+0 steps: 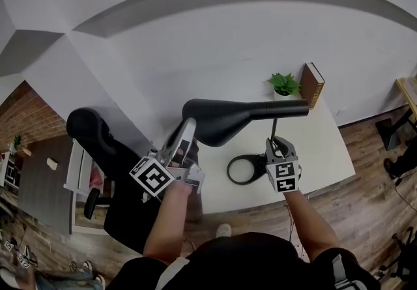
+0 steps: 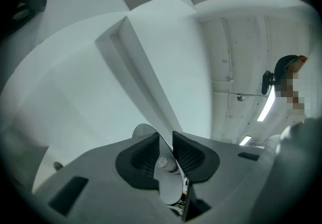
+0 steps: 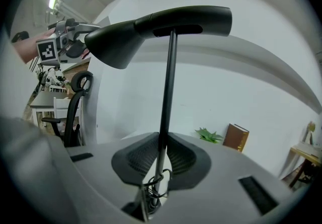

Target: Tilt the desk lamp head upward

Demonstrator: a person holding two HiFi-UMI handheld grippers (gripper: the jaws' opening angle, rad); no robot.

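- The left tool (image 1: 187,127) reaches up to the 9 o'clock end of the lamp head (image 1: 218,119). Its jaws are narrowed to a slit and pinch what looks like the thin rim of the shade, whose pale inner face shows between the pads.
- That hold looks chosen for leverage: the rim lies farthest from the pivot, so a lift there should swing the head upward.
- The right tool (image 1: 276,144) is clamped low on the stem (image 1: 273,129), with both pads touching the thin black rod.
- I judge this a bracing grip, so the lamp neither tips nor slides as the head is raised.
- The head sits roughly level atop the stem, not yet tilted, with the ring base (image 1: 229,170) on the white bench (image 1: 326,145) at 6 o'clock beneath it.
- A plant (image 1: 283,83) and a book (image 1: 313,85) stand at 1 o'clock from the base, well apart from both tools.
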